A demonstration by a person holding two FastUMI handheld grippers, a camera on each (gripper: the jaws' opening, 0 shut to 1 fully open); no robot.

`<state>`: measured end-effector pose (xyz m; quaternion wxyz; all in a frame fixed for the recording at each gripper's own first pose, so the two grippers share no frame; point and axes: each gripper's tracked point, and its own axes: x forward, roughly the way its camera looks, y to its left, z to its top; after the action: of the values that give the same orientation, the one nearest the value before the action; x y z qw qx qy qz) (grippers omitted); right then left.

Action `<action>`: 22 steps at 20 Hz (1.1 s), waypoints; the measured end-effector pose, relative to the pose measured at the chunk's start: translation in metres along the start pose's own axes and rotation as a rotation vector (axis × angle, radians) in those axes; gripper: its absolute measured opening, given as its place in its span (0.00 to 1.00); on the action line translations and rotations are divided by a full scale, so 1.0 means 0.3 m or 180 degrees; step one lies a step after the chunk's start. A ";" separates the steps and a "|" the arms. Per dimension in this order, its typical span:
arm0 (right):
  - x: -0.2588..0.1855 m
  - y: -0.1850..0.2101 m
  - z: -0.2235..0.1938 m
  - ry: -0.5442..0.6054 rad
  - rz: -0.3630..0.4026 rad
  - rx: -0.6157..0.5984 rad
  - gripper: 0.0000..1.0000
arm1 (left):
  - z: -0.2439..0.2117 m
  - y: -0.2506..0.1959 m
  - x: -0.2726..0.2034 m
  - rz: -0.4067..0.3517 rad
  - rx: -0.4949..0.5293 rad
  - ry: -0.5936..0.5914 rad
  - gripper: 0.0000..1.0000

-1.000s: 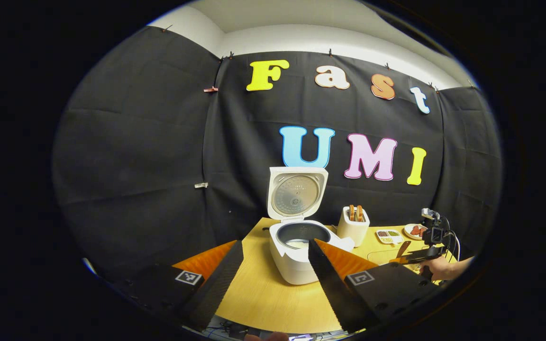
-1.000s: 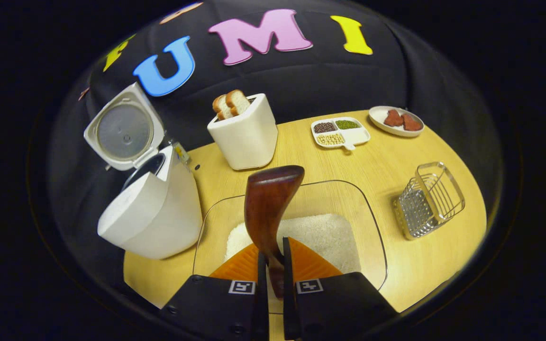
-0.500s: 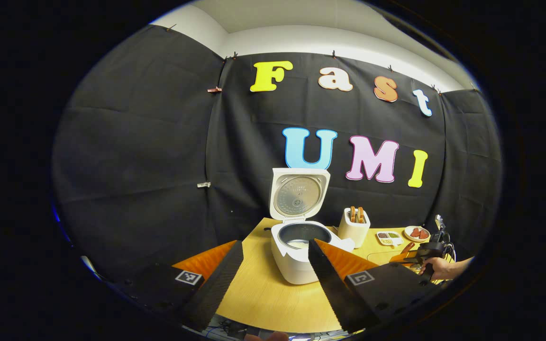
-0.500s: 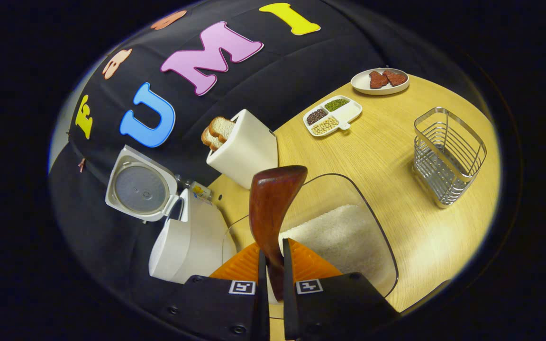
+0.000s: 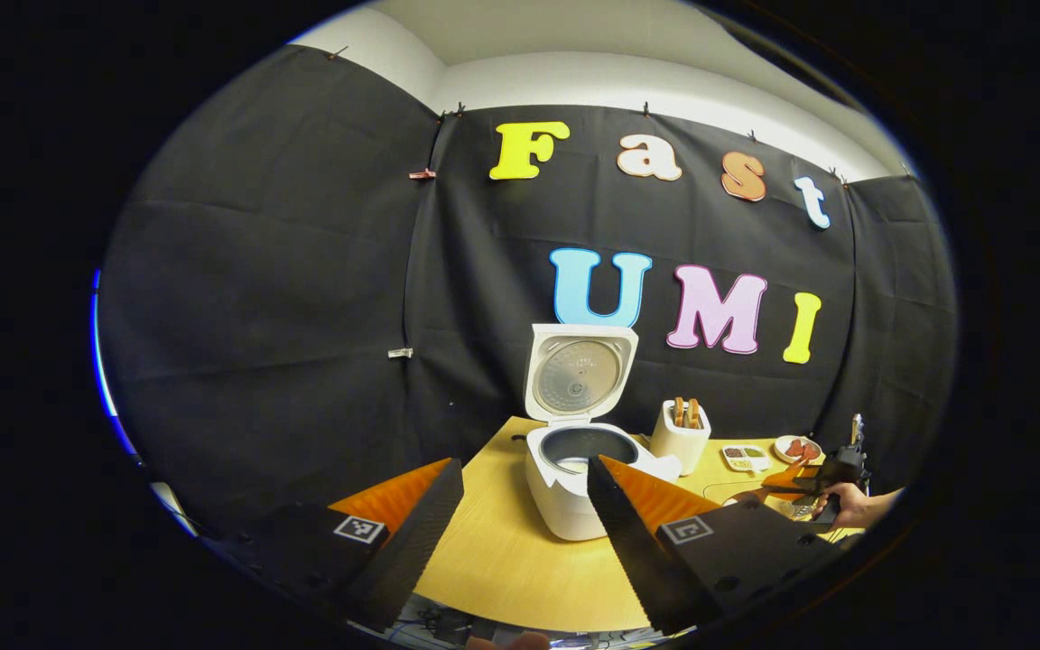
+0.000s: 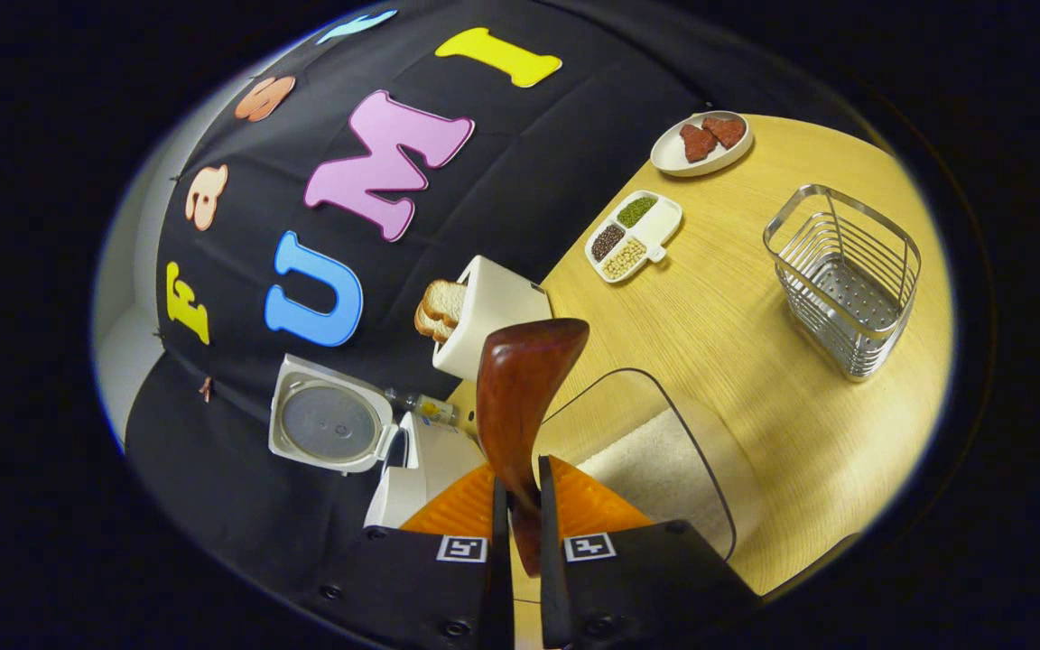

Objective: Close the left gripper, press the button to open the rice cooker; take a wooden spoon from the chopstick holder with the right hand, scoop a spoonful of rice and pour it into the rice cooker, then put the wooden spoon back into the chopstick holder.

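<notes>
The white rice cooker (image 5: 574, 487) stands on the wooden table with its lid (image 5: 581, 375) up and its dark pot showing. My left gripper (image 5: 524, 465) is open, well short of the cooker, with nothing between its fingers. My right gripper (image 6: 520, 478) is shut on the handle of the dark wooden spoon (image 6: 520, 388). The spoon's head sticks up over the clear rice container (image 6: 664, 451), rolled sideways. The rice cooker (image 6: 412, 460) is to the left of the spoon. The wire chopstick holder (image 6: 845, 271) stands to the right. The right gripper (image 5: 831, 474) and its hand appear far right.
A white toaster (image 6: 493, 311) with bread slices stands behind the rice container. A divided dish of beans (image 6: 633, 236) and a plate with red pieces (image 6: 701, 143) lie near the back wall. The table's front edge (image 5: 529, 623) runs just below my left fingers.
My right gripper has rolled with the spoon, so the scene in its view has turned and the cooker has slid lower. My left gripper has drifted slightly back and stays open.
</notes>
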<state>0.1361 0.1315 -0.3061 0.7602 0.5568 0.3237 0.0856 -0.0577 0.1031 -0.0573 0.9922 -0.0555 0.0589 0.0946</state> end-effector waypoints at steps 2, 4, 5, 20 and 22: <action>-0.014 0.001 0.022 -0.0035 0.0067 0.0242 0.16 | -0.004 0.006 -0.006 0.0012 -0.0016 0.0002 0.95; -0.035 0.012 0.046 -0.0088 0.0171 0.0429 0.16 | -0.005 0.011 -0.008 0.0029 -0.0040 0.0006 0.95; -0.042 0.015 0.054 -0.0110 0.0212 0.0492 0.16 | -0.002 0.012 -0.009 0.0035 -0.0055 0.0002 0.95; -0.187 0.302 0.177 -0.0355 0.0572 0.0798 0.16 | 0.007 -0.013 0.009 -0.0084 -0.0070 -0.0051 0.95; -0.192 0.385 0.154 -0.0316 0.0591 0.0749 0.16 | 0.010 0.001 0.016 -0.0046 -0.0067 -0.0076 0.95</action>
<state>0.1451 0.1087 -0.1713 0.6935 0.6731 0.2407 0.0894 -0.0526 0.1046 -0.0550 0.9929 -0.0652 0.0457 0.0887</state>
